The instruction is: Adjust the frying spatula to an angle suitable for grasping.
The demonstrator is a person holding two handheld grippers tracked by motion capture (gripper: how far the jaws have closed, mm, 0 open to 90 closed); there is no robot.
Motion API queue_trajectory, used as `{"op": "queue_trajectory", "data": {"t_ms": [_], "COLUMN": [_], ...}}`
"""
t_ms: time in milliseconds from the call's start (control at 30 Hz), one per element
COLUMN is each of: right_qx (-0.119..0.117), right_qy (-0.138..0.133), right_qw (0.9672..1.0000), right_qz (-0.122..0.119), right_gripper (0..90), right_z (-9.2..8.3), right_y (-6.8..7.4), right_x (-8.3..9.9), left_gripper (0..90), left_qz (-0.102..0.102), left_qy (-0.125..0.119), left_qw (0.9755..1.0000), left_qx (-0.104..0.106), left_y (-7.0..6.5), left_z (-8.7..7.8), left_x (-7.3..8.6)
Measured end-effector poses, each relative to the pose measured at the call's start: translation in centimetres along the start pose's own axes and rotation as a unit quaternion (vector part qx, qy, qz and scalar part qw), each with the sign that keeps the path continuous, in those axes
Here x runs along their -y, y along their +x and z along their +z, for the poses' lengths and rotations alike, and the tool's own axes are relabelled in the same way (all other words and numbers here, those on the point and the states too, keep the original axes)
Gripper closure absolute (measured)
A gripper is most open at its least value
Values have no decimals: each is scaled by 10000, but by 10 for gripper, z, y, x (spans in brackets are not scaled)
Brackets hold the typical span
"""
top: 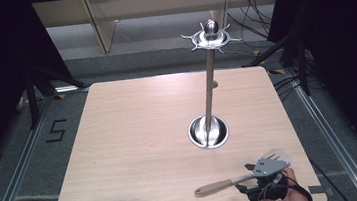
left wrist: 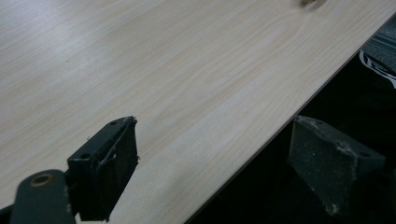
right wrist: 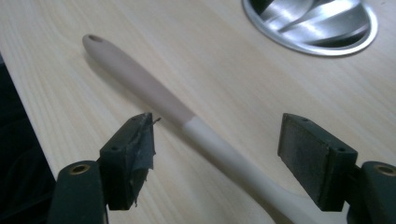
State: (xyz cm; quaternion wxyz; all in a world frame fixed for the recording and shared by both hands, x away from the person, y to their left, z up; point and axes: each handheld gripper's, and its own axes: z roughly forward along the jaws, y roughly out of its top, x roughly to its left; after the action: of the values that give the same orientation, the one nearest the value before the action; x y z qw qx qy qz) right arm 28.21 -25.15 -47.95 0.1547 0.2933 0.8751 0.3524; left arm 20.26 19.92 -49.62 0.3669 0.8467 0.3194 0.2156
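Between the widely parted fingers of the right gripper (right wrist: pixel 217 156), the long beige-handled spatula with a pale lower shaft (right wrist: pixel 187 119) lies flat on the light wooden table (right wrist: pixel 70 93), touched by neither pad. Closing here could go badly: the handle runs at a slant across the gap, so one pad may strike first and skid it toward the steel stand base (right wrist: pixel 310 23) beyond the fingertips. The left gripper (left wrist: pixel 212 163) hangs open astride the table edge.
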Motion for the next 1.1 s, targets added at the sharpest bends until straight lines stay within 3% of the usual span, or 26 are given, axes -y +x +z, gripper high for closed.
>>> {"op": "queue_trajectory", "data": {"t_ms": [67, 100, 133, 233, 300, 367, 400, 467, 500, 533, 567, 600, 700, 733, 800, 833, 867, 900, 967, 1033, 1067, 1100], "right_qx": [-46, -138, -145, -247, -302, -351, -348, -297, -252, -252, -244, -310, -488, -450, -486, -595, -595, -742, -743, -860, -860, -806], "right_qy": [137, 324, 292, 437, 528, 690, 885, 858, 980, 980, 973, 1034, 1126, 1163, 1214, 1194, 1194, 1244, 1296, 1409, 1409, 1497], "right_qw": [9999, 9993, 9995, 9987, 9981, 9965, 9949, 9952, 9944, 9944, 9944, 9934, 9908, 9905, 9892, 9888, 9888, 9863, 9856, 9816, 9816, 9821], "right_qz": [9, 129, 38, -102, -116, -303, -348, -355, -309, -309, -322, -390, -579, -587, -654, -664, -664, -789, -787, -962, -962, -810], "right_gripper": [305, 305, 313, 318, 327, 330, 335, 336, 344, 344, 351, 363, 400, 407, 431, 439, 439, 453, 455, 477, 477, 490], "right_z": [4, 4, 8, 14, 17, 20, 24, 27, 30, 30, 31, 32, 35, 37, 40, 41, 41, 44, 44, 47, 47, 48], "right_y": [0, 1, 1, 3, 5, 7, 8, 9, 9, 9, 9, 8, 7, 8, 8, 8, 8, 8, 7, 6, 6, 8], "right_x": [-3, -5, -5, -11, -14, -18, -21, -21, -23, -23, -23, -25, -29, -30, -33, -34, -34, -36, -36, -39, -39, -39], "left_gripper": [148, 148, 148, 148, 148, 148, 148, 148, 148, 148, 148, 148, 148, 148, 148, 148, 148, 148, 148, 148, 148, 148], "left_qz": [37, -258, -282, 42, 16, -7, -8, -8, -8, -223, -215, -101, -157, -49, -26, -26, -218, -86, -53, -158, -211, -200], "left_qy": [3, -49, -39, 0, -2, -1, -2, -5, -3, -48, -53, -45, -28, -5, -4, -4, -55, -24, -19, -63, -46, -58], "left_qw": [10000, 9997, 9996, 10000, 10000, 10000, 10000, 10000, 10000, 9997, 9997, 9999, 9999, 10000, 10000, 10000, 9997, 9999, 9999, 9998, 9998, 9998], "left_qx": [1, -31, -18, -7, -11, -8, -11, -8, -4, -37, -38, -46, -17, -2, -1, -1, -38, -93, -93, -46, -37, -33], "left_y": [1, -4, -4, 1, 0, 0, 0, 0, 0, -3, -3, -2, -2, -1, 0, 0, -3, -1, 0, -2, -3, -3], "left_z": [0, 2, 1, 0, 0, 0, 0, 0, 0, 1, 1, 1, 0, 0, 0, 0, 1, 1, 1, 1, 1, 1], "left_x": [0, 1, 1, 0, 0, 0, 0, 0, 0, 1, 1, 1, 1, 0, 0, 0, 1, 1, 1, 1, 1, 1]}}
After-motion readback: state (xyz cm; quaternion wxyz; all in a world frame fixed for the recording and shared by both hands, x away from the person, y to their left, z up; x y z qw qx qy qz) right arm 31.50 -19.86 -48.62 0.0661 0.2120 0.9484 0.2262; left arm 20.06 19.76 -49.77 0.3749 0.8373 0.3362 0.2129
